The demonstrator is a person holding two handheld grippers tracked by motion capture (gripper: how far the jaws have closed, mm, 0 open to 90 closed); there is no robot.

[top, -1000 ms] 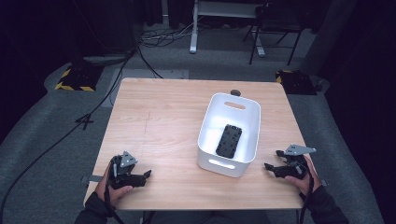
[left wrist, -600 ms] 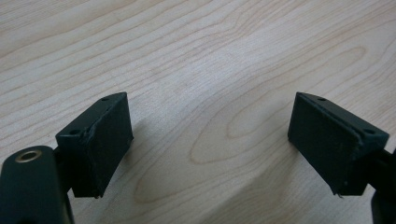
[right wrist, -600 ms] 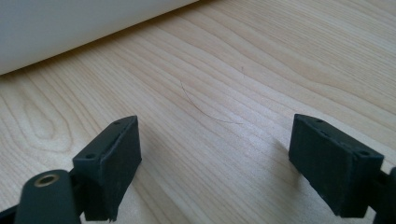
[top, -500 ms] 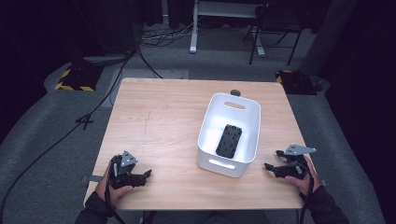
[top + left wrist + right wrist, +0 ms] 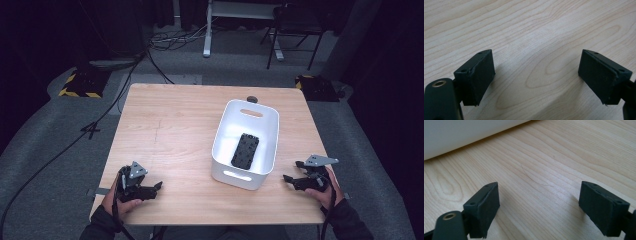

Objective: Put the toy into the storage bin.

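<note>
Left gripper (image 5: 152, 187) rests low at the near left corner of the table (image 5: 175, 125), jaws spread wide with nothing but bare wood grain between them, as its own view (image 5: 535, 77) confirms. Right gripper (image 5: 292, 181) sits at the near right edge, jaws likewise apart and empty; I read both as parked at a ready pose, each hand (image 5: 120, 202) resting at the table's front so the middle is free. Nearest thing to work on is the white bin (image 5: 222, 165), standing right of centre, and in it a flat black object (image 5: 245, 150) lying on the bottom, roughly along the bin's length. I judge the right gripper is the better placed for it, being just beside the bin's near wall. From the high view I get the bin's inside, the black object, a handle slot (image 5: 251, 113) in the far wall and a dark round thing (image 5: 252, 99) on the table behind it. From the right gripper view I get the bin's white outer wall (image 5: 461, 135) close ahead and a faint curved scratch (image 5: 534, 177) in the wood, too fine for the high view. What the black object is I cannot tell; it looks perforated.
</note>
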